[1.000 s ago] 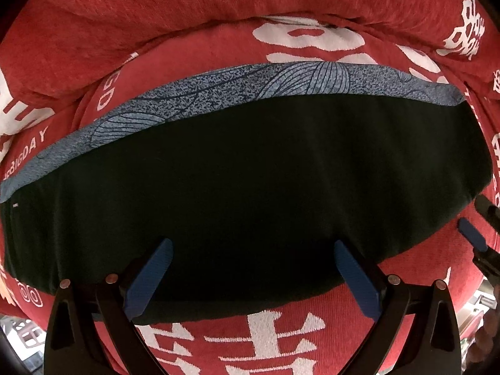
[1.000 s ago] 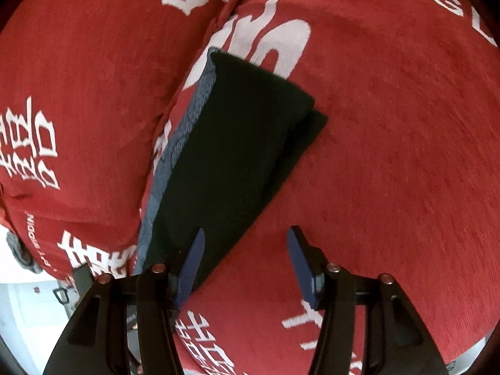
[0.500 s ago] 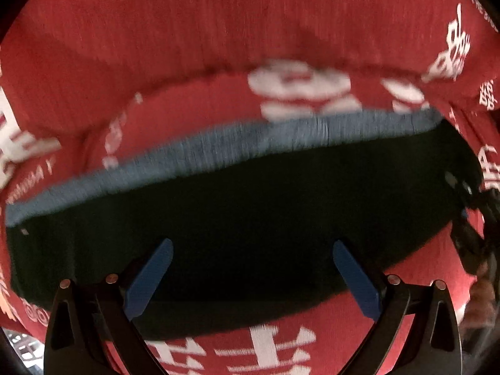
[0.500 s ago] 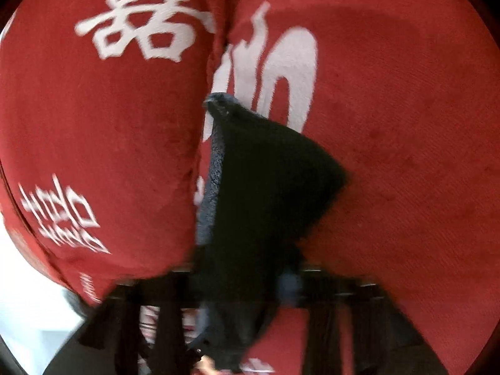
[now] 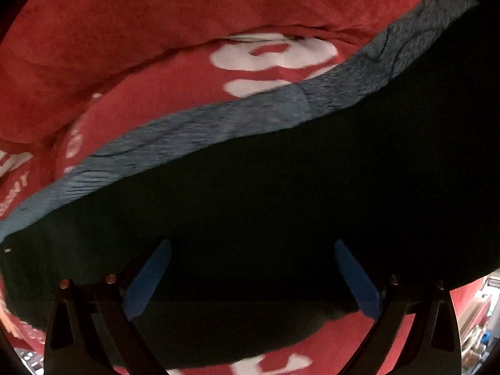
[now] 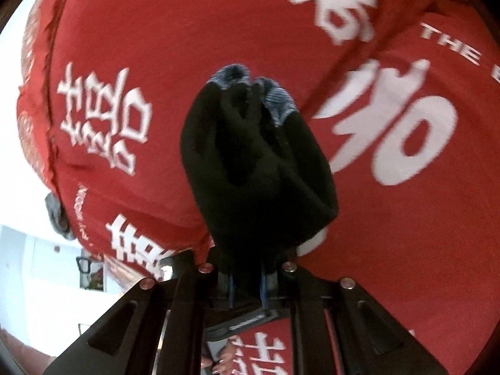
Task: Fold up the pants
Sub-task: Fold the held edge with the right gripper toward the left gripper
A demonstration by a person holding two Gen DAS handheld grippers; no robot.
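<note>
The pants (image 5: 281, 206) are black with a blue-grey patterned band (image 5: 218, 125) along the far edge. They lie on a red cover. In the left wrist view their right end rises off the cover. My left gripper (image 5: 250, 281) is open, its blue pads (image 5: 147, 281) over the near edge of the pants, holding nothing. My right gripper (image 6: 247, 284) is shut on the pants (image 6: 256, 168), which bunch up in a hanging fold in front of its fingers, the blue-grey band (image 6: 278, 97) at the top.
The red cover (image 6: 406, 218) with white characters lies over a cushioned seat and backrest (image 5: 156, 31). At the lower left of the right wrist view is a white floor (image 6: 37, 265) with small objects. A hand (image 6: 225, 359) shows below the right gripper.
My right gripper has closed on the end of the pants and lifted it, so the cloth now bunches before it. The left gripper stays open in place.
</note>
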